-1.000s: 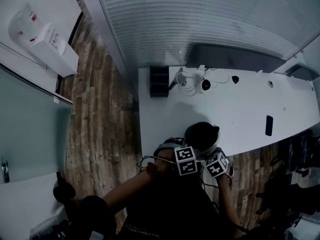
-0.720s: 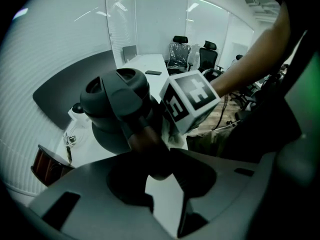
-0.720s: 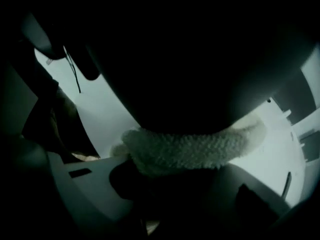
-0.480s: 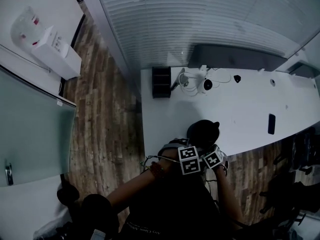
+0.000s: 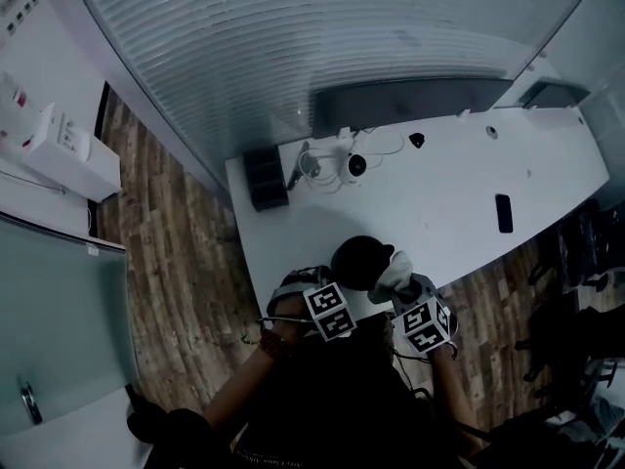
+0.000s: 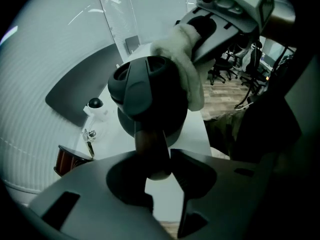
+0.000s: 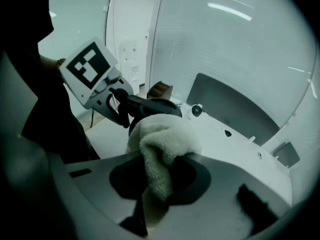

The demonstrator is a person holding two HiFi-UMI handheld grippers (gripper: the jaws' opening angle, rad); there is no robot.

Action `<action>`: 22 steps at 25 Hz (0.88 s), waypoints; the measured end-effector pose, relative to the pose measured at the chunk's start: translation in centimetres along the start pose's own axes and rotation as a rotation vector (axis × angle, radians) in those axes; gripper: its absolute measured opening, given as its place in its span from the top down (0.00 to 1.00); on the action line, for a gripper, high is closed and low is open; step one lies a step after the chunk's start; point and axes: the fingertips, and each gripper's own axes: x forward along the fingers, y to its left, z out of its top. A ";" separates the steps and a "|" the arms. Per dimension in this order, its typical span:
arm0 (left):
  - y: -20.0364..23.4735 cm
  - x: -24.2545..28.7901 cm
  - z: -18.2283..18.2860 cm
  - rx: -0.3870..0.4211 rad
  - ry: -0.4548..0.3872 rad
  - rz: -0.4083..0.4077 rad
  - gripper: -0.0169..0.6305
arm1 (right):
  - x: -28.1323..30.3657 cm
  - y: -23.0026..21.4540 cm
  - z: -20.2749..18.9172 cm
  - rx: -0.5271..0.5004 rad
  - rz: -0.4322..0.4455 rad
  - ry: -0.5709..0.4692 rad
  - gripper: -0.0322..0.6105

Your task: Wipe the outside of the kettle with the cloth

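Observation:
A black kettle (image 5: 359, 260) (image 6: 147, 96) stands near the front edge of the white table (image 5: 459, 198). My left gripper (image 5: 337, 296) (image 6: 159, 166) is shut on the kettle's brown handle (image 6: 150, 149). The right gripper (image 5: 405, 291) (image 7: 155, 194) is shut on a fluffy white cloth (image 7: 160, 151) (image 6: 185, 59) (image 5: 391, 272), and the cloth presses against the kettle's right side. In the right gripper view the kettle's lid edge (image 7: 152, 105) shows just beyond the cloth.
A small white camera with cables (image 5: 352, 164), a black box (image 5: 264, 177), a phone (image 5: 503, 213) and a dark panel (image 5: 405, 101) lie further back on the table. Office chairs (image 5: 586, 247) stand at the right. Wooden floor (image 5: 186, 262) runs to the left.
The head view has swung, so the table now sits more tilted. The cloth in the right gripper has come up against the kettle's right side; the left gripper still holds the handle.

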 end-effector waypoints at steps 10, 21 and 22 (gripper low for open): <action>-1.0 -0.1 1.1 -0.052 -0.065 -0.012 0.78 | 2.9 -1.8 -0.7 -0.067 0.009 0.144 0.85; -1.1 -0.3 0.9 -0.056 -0.071 -0.005 0.78 | 11.1 1.8 -8.3 -0.065 0.231 0.231 0.85; -1.1 -0.3 0.8 -0.054 -0.070 -0.004 0.78 | 12.5 3.0 -9.3 -0.073 0.266 0.245 0.85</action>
